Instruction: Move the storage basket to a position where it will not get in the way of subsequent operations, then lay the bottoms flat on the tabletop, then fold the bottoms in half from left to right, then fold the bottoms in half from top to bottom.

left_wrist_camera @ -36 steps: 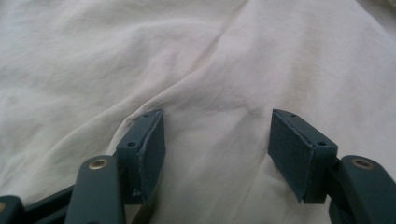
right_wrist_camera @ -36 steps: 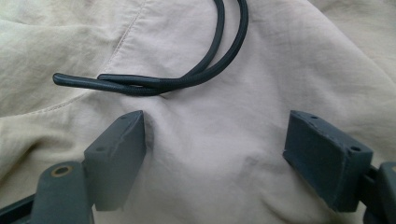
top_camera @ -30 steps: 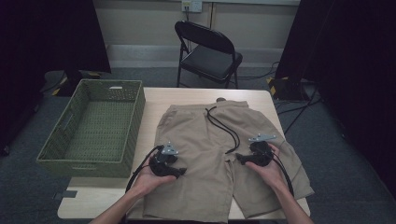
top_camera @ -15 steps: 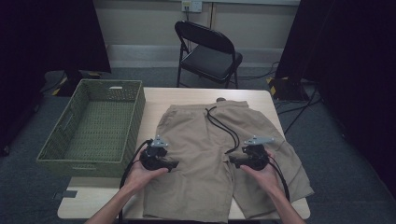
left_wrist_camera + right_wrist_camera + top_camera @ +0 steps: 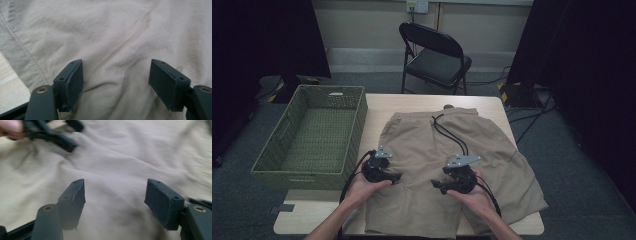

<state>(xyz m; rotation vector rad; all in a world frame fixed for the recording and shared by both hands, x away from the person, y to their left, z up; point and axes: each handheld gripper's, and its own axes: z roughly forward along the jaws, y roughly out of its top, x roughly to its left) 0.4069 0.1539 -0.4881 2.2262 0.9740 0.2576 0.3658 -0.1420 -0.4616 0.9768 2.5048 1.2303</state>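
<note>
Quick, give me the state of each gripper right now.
Left gripper: open, holding nothing, jaws wide apart over the khaki shorts.
Right gripper: open, holding nothing, over the same shorts.

The khaki shorts [image 5: 447,165] are matt, creased woven cloth. The basket [image 5: 312,137] looks rough wicker; the table [image 5: 377,107] is pale wood

We have drawn both grippers back toward us over the shorts [image 5: 452,165], left gripper [image 5: 398,176] and right gripper [image 5: 435,186] turning inward
</note>
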